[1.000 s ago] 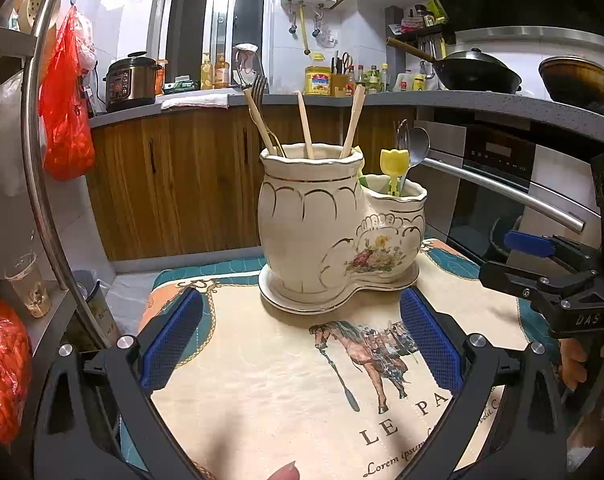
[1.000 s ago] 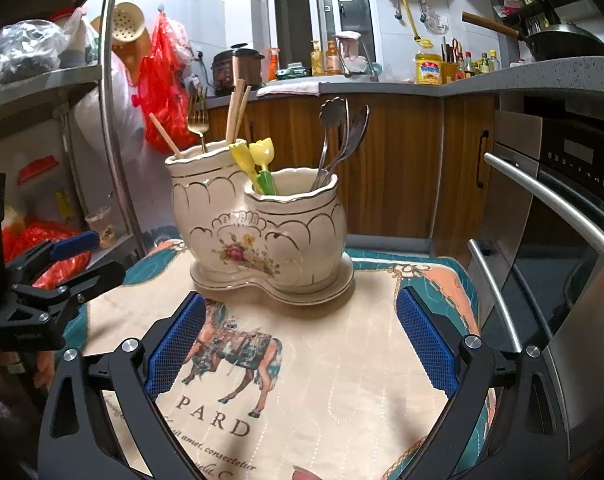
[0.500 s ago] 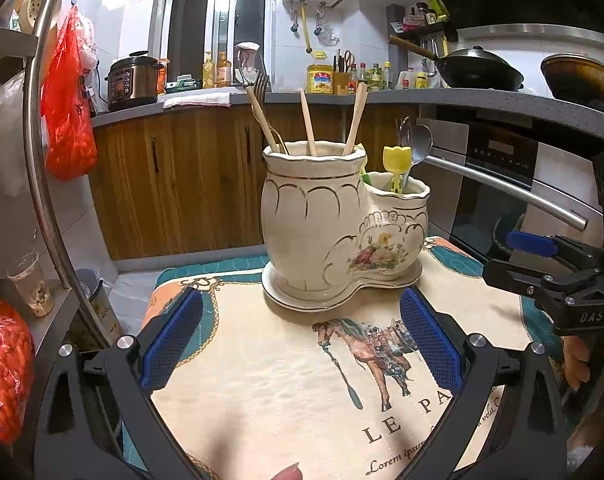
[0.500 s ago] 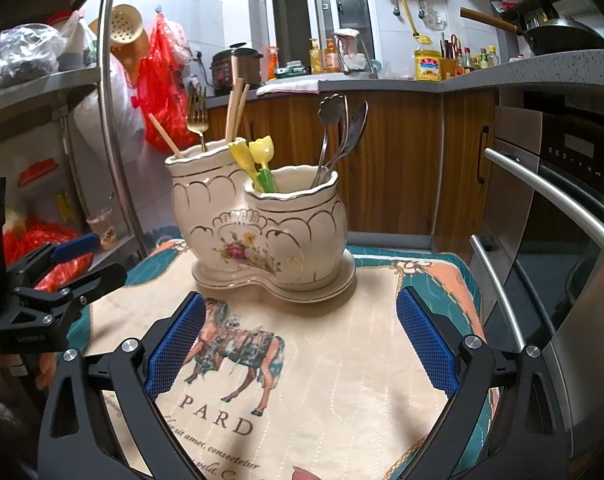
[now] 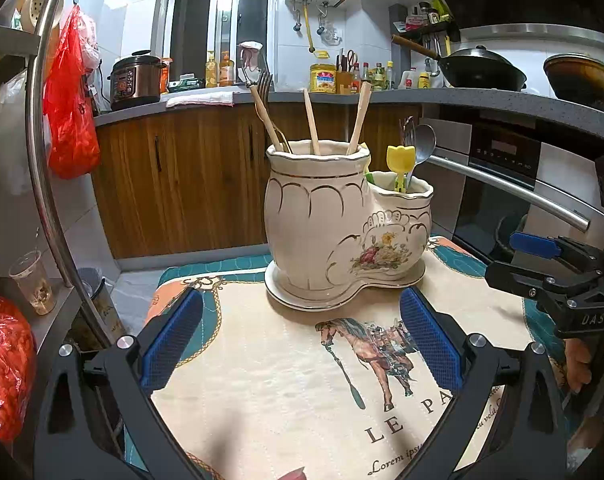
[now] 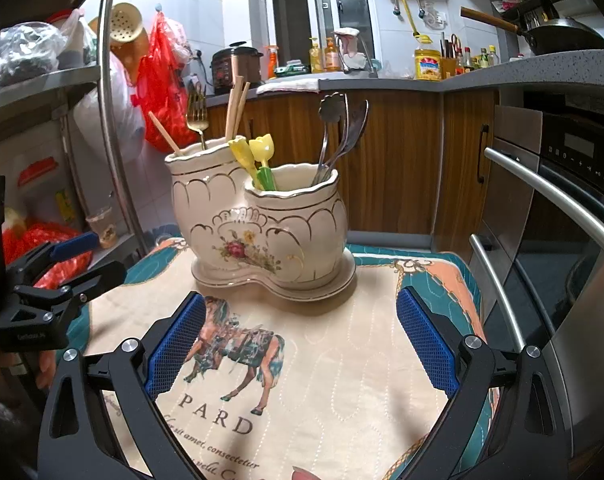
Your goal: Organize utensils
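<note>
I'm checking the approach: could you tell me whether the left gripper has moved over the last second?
Yes, slightly: the left gripper has drifted left, as the ceramic holder sits a little further right between its fingers.

We see our right gripper [image 6: 302, 344] spread wide and empty above the horse-print cloth [image 6: 302, 380] covering the desk. Ahead stands a cream ceramic holder [image 6: 258, 220] with two joined compartments on its own saucer base. The taller left compartment carries chopsticks [image 6: 235, 110] and a gold fork [image 6: 197, 116]; the lower right one carries metal spoons [image 6: 342, 128] and two yellow tulip-topped picks [image 6: 258, 152]. Our left gripper [image 6: 78, 256] reaches in from the left edge, its fingers apart, beside the cloth and apart from the holder.
</note>
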A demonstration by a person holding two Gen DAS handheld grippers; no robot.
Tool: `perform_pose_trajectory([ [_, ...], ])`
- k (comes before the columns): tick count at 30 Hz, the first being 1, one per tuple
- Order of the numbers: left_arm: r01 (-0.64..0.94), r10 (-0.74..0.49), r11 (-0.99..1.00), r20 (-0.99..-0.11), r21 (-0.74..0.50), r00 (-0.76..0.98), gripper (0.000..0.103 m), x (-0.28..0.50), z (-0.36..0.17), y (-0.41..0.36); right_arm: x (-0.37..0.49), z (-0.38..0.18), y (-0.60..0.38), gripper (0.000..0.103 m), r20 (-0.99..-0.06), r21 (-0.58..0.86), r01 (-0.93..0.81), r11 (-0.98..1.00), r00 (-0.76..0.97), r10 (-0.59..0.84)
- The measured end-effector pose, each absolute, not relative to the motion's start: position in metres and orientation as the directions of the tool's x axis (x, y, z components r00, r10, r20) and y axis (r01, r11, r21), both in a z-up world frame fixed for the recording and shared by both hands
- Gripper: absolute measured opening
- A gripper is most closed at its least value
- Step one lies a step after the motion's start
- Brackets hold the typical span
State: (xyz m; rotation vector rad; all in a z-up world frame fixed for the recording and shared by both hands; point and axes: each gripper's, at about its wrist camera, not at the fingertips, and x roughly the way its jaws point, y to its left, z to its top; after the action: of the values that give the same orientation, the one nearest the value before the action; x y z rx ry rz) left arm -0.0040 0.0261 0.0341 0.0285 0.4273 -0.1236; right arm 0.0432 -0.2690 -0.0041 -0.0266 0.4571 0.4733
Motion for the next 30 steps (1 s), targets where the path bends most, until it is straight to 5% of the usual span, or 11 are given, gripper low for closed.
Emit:
perform_pose_trajectory([
  [30,0.121,-0.108,0.993,-0.415,0.005,0.903,0.097,-0.0045,0.0343,0.0255,0.0432,-0.0034,-0.2682,0.096,-0.433,0.079,-0.444,0.892,0.791,0.432],
])
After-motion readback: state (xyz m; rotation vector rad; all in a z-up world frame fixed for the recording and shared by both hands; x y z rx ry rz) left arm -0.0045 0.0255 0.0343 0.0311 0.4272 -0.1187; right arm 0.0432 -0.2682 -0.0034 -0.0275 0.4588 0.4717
